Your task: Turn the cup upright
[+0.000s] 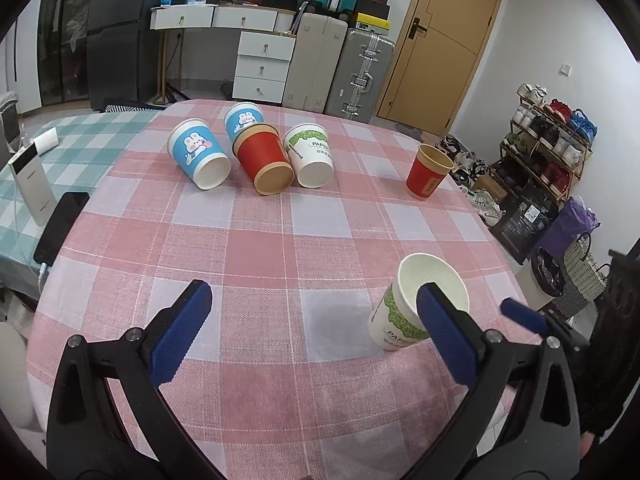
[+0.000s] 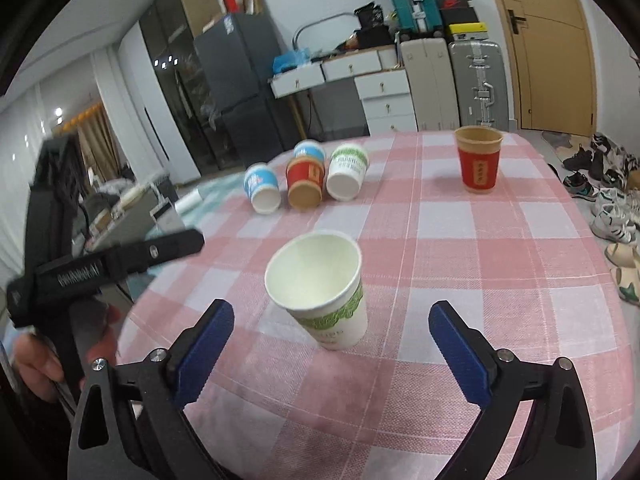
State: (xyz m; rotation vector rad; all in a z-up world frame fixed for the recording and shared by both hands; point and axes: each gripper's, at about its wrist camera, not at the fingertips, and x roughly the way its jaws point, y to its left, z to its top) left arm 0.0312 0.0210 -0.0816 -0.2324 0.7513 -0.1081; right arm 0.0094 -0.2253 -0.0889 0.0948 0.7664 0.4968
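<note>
A white paper cup with a green leaf band (image 2: 320, 288) stands upright near the table's front, mouth up. My right gripper (image 2: 332, 312) is open, its blue pads wide on either side of this cup and clear of it. In the left wrist view the same cup (image 1: 404, 312) stands partly behind the right pad of my open, empty left gripper (image 1: 314, 292). At the far side, several cups lie on their sides: a blue bunny cup (image 1: 198, 154), a second blue cup (image 1: 242, 118), a red cup (image 1: 264, 160) and a white-green cup (image 1: 310, 156). A red cup (image 1: 428, 174) stands upright.
A pink checked cloth (image 1: 260, 248) covers the table. A black phone (image 1: 60, 228) and a white power bank (image 1: 32, 184) lie at the left on a teal cloth. Shoe rack (image 1: 552, 140) and bags stand past the right edge. A hand (image 2: 44, 364) holds the left gripper.
</note>
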